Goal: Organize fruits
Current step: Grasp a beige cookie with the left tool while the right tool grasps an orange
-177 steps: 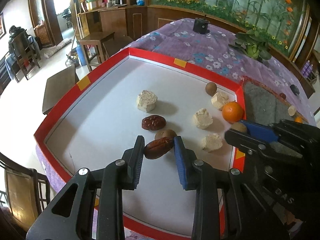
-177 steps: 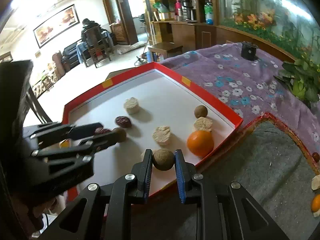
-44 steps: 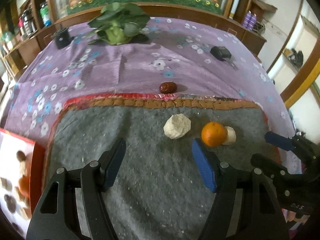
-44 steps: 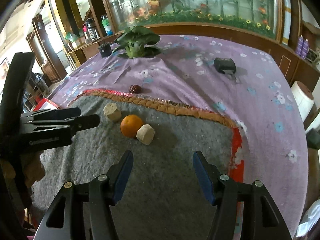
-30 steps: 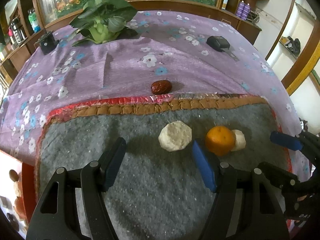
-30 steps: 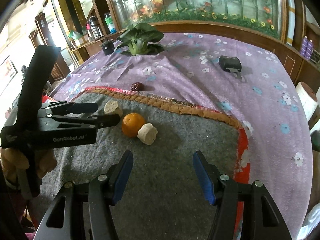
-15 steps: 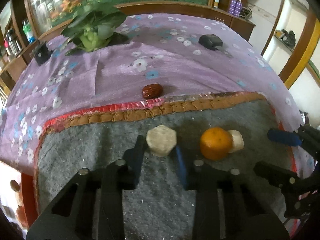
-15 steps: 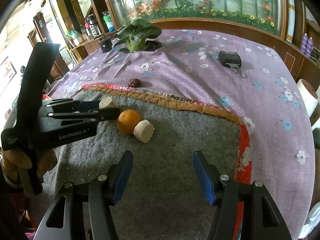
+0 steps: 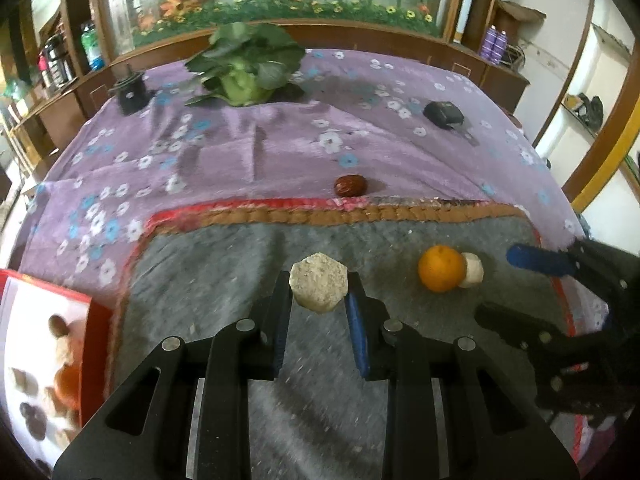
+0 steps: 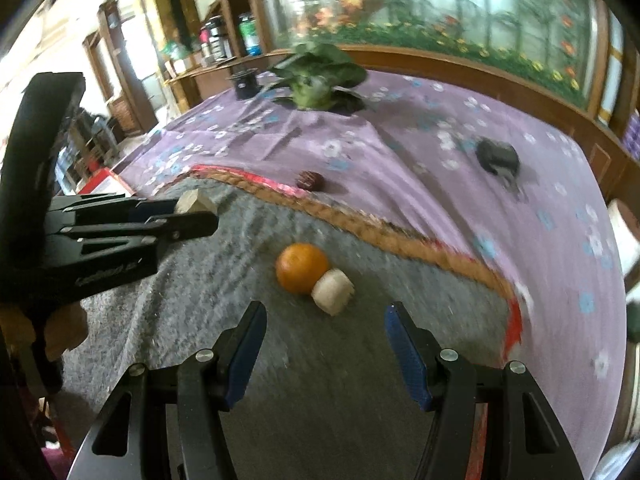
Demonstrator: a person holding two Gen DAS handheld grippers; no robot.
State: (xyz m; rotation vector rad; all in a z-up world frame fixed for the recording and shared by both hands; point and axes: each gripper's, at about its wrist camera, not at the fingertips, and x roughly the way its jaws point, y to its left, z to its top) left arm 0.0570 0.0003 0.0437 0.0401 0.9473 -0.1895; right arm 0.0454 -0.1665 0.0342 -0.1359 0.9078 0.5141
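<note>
At far left the red-rimmed white tray [image 9: 84, 344] of fruit abuts the grey felt mat [image 9: 224, 264]. The left gripper [image 9: 318, 300] has just clamped shut on the pale hexagonal cake [image 9: 318, 287], lifted above open felt. Rightward, the orange [image 9: 441, 268] touches a pale round cake [image 9: 472, 275]. The right gripper [image 10: 325, 322] hangs open just near them. A dark red date [image 9: 350, 185] lies beyond the mat's braided far edge [image 9: 360, 214].

surface: table, purple floral cloth [image 9: 224, 160] | on it: grey mat [image 9: 224, 264], red tray [image 9: 94, 344], date [image 9: 350, 185], cabbage [image 9: 244, 68]
</note>
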